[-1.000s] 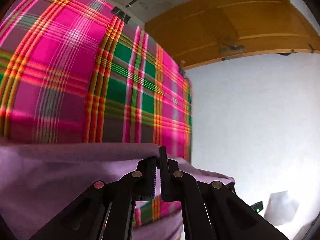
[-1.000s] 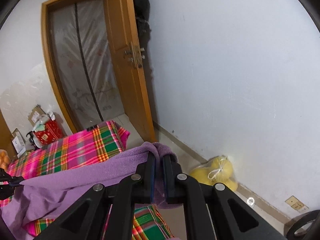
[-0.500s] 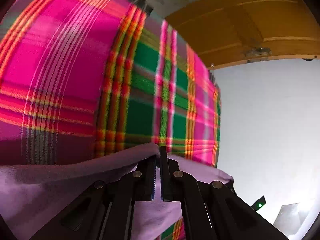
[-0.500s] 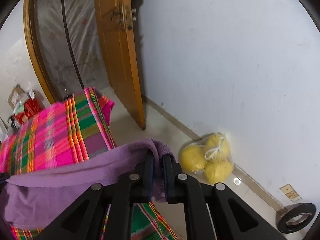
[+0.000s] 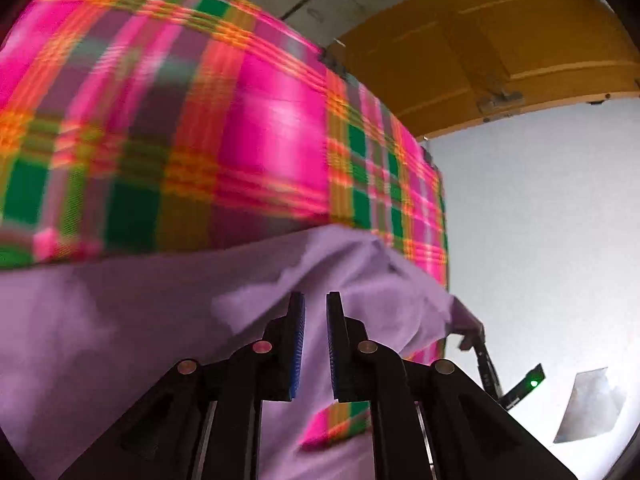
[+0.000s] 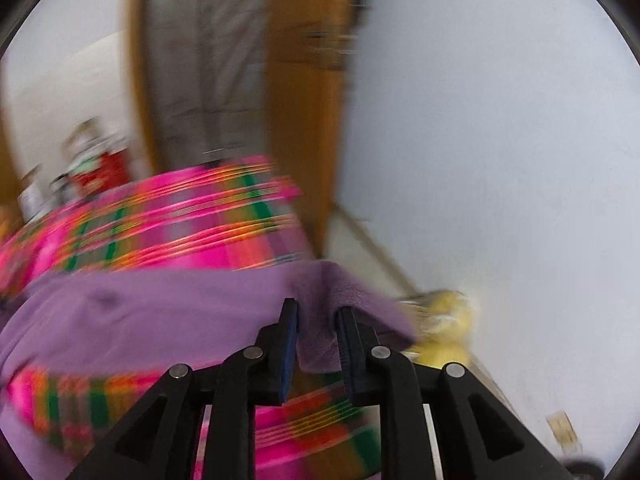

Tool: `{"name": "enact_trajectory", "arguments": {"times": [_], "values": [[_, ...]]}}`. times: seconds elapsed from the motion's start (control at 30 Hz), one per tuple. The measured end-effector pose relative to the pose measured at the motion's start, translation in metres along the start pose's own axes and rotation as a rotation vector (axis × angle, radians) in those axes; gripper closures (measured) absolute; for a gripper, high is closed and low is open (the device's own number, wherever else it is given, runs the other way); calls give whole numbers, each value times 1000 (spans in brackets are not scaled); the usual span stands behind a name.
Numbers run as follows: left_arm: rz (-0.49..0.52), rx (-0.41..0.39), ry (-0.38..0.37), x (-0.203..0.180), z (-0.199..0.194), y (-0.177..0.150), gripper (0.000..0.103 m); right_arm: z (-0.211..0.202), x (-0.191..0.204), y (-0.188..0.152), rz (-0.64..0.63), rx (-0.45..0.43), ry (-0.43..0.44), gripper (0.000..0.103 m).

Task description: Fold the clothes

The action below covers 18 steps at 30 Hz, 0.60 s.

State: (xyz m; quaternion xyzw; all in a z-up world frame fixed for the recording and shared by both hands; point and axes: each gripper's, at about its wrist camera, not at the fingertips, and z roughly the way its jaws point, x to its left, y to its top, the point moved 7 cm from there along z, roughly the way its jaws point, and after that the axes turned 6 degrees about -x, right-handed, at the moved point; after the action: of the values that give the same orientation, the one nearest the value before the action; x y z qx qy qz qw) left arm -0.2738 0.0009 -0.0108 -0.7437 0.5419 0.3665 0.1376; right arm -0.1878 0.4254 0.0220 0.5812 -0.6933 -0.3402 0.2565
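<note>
The purple garment (image 5: 168, 320) lies spread over the pink-and-green plaid cloth (image 5: 240, 140) of the desk, reaching toward its far right corner. The left gripper (image 5: 316, 340) holds its fingers narrowly parted — nothing between them. The right gripper (image 6: 318, 344) is slightly wider, a purple fold hanging loose between its fingers — yellow bag (image 6: 444, 328) beyond.

A plain lilac garment (image 5: 160, 312) lies on a pink, green and orange plaid cloth (image 5: 200, 140).
</note>
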Motion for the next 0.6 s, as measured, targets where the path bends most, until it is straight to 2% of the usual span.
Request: {"name": "enact_trajectory", "arguments": {"times": [0.07, 0.23, 0.37, 0.43, 0.5, 0.6], "values": [[-29, -16, 10, 22, -16, -4, 92, -6, 42, -7, -79, 17, 131, 84], [-101, -34, 26, 67, -42, -23, 92, -8, 130, -31, -212, 81, 364, 84], [-136, -22, 12, 86, -43, -29, 92, -19, 191, -53, -365, 73, 428, 84], [-151, -21, -13, 90, -43, -29, 91, -20, 208, -54, -381, 48, 440, 84], [-163, -23, -40, 93, -42, -28, 91, -18, 225, -56, -386, 81, 494, 84], [-190, -21, -85, 95, -38, -25, 89, -18, 245, -64, -441, 90, 518, 83]]}}
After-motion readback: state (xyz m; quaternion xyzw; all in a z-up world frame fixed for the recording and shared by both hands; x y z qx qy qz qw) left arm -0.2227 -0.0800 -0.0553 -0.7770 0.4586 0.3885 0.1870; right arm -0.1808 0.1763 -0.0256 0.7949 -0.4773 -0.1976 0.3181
